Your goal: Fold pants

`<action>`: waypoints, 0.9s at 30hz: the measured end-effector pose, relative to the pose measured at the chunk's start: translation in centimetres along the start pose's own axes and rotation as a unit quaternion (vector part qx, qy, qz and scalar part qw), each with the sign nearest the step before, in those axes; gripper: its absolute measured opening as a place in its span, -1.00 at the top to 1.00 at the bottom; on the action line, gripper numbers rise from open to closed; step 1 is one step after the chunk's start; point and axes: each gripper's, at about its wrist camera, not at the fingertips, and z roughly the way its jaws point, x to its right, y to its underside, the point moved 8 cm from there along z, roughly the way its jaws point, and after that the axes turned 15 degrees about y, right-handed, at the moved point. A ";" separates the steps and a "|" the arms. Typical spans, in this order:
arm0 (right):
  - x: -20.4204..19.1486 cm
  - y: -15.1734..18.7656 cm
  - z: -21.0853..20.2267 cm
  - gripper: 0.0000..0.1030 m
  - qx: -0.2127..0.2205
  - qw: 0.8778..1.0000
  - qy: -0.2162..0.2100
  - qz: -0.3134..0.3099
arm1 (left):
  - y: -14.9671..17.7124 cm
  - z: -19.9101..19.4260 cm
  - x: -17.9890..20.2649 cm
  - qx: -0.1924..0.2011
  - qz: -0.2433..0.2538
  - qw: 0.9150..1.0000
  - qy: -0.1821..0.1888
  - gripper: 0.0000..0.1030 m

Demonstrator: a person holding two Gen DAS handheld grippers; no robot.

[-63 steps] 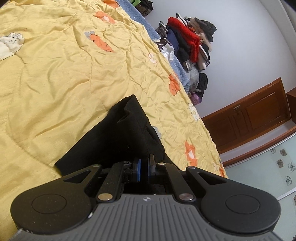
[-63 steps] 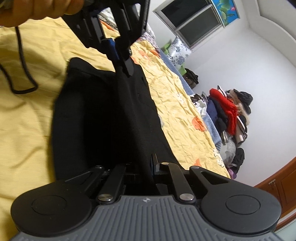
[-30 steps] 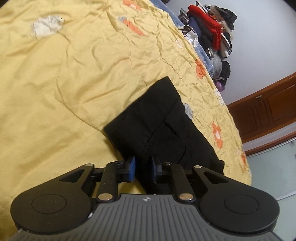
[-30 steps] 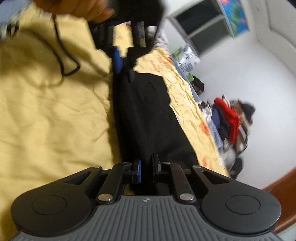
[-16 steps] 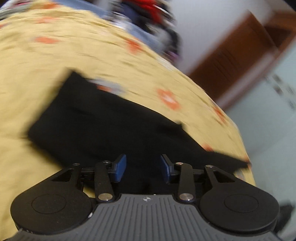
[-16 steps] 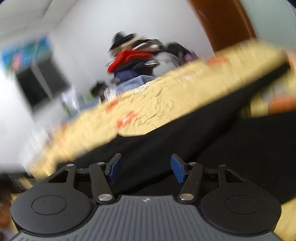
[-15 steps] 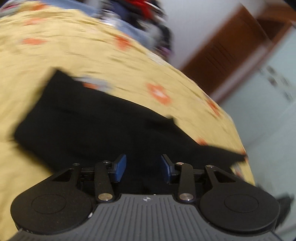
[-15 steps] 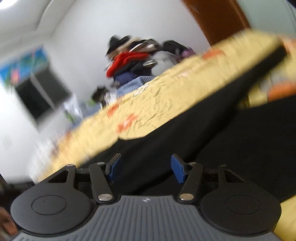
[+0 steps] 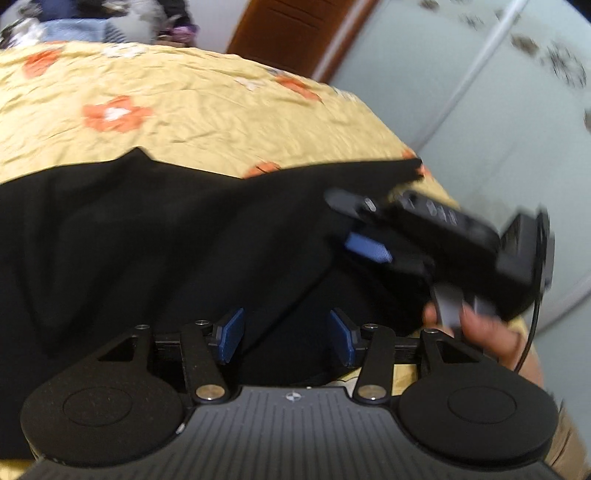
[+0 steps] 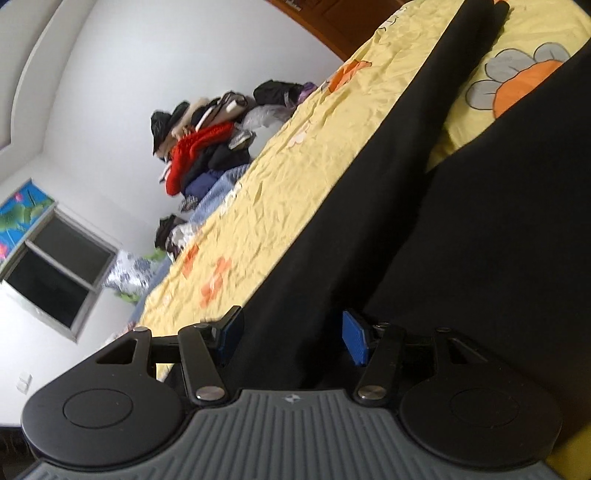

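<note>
Left gripper (image 9: 286, 338) spread wide, blue pads well apart, gripping nothing, held low over the black pants (image 9: 147, 236). Right gripper (image 10: 291, 336) likewise spread wide, holding nothing, one black trouser leg running away between its pads. Same right gripper (image 9: 365, 232) seen blurred from the left wrist view, off to the right above the dark cloth, a hand (image 9: 491, 332) wrapped round its handle and a thin black cable trailing beside it. Pants lay flat across the yellow bedspread (image 9: 207, 110) with orange flowers, one leg reaching toward the far edge of the bed, a second broad dark panel (image 10: 498, 229) alongside with a strip of yellow showing between. Beyond the bed: heap of clothes (image 10: 207, 144) against the white wall, window (image 10: 55, 273) at the left, brown wooden door (image 9: 291, 33).
</note>
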 end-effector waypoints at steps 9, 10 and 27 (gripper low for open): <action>0.2 -0.4 -1.5 0.83 0.029 0.998 -0.041 0.043 | 0.3 3.0 1.8 -0.013 0.137 0.988 -0.064 -0.07; 0.2 -0.4 -1.9 0.83 0.031 0.997 -0.045 0.046 | 0.3 3.3 1.8 -0.012 0.145 0.987 -0.072 -0.06; 2.9 -0.3 -3.0 0.30 0.006 0.998 0.007 0.069 | -2.9 4.3 0.5 0.066 0.121 0.987 -0.086 0.59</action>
